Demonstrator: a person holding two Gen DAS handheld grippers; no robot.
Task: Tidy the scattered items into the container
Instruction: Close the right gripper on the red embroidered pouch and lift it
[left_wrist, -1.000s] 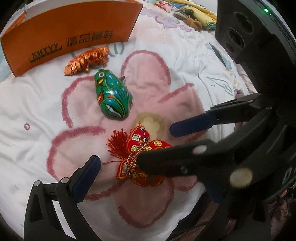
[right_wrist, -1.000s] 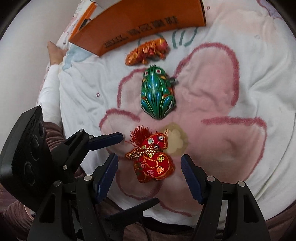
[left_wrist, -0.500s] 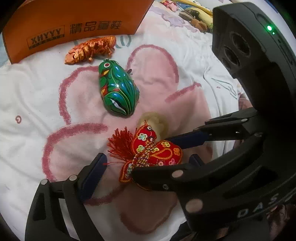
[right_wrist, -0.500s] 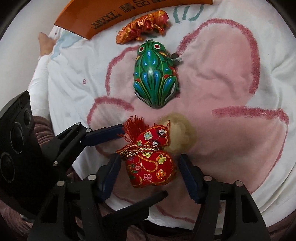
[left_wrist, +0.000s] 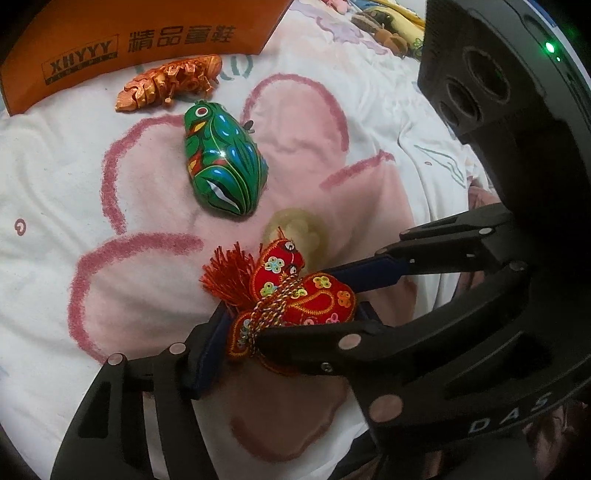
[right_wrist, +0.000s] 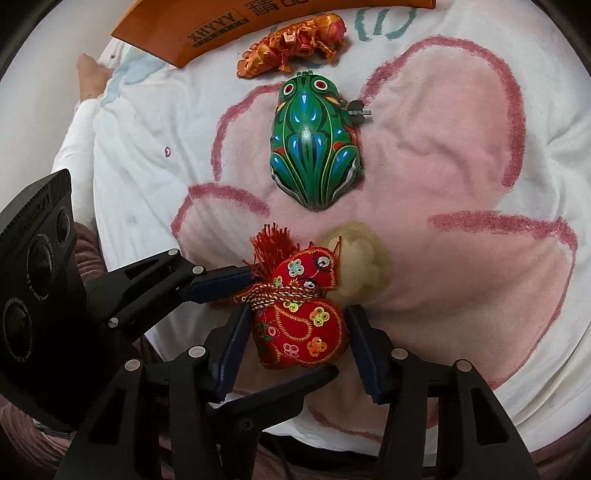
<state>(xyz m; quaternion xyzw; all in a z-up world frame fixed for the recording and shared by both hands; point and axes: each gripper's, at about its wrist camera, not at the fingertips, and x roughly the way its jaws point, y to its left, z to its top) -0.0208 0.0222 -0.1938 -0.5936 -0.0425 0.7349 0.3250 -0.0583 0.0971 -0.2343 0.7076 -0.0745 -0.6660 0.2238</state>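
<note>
A red embroidered pouch (left_wrist: 295, 291) (right_wrist: 299, 332) with a tassel lies on the pink flower blanket (left_wrist: 314, 147). My right gripper (right_wrist: 295, 314) straddles its belly; its jaws are closing and both blue pads (right_wrist: 229, 350) touch the pouch's sides. My left gripper (left_wrist: 291, 314) comes in crosswise, jaws closing, one pad (left_wrist: 207, 347) at the corded neck and the other mostly hidden behind the right gripper (left_wrist: 291, 302). I cannot see it pressing. Beyond them lie a green tin frog (left_wrist: 225, 166) (right_wrist: 314, 147), an orange lobster toy (left_wrist: 170, 81) (right_wrist: 295, 44) and the orange box (left_wrist: 129, 37) (right_wrist: 221, 26).
The blanket's near edge drops off just below the grippers (right_wrist: 332, 432). What looks like a hand in a white sleeve (right_wrist: 88, 77) rests at the blanket's left edge. Printed bedding with small toys (left_wrist: 388, 33) lies far right of the box.
Both grippers have narrowed around the red pouch, the left one much more. The right gripper sank a little closer, so its pads now touch the pouch's sides. The frog and lobster stayed put.
</note>
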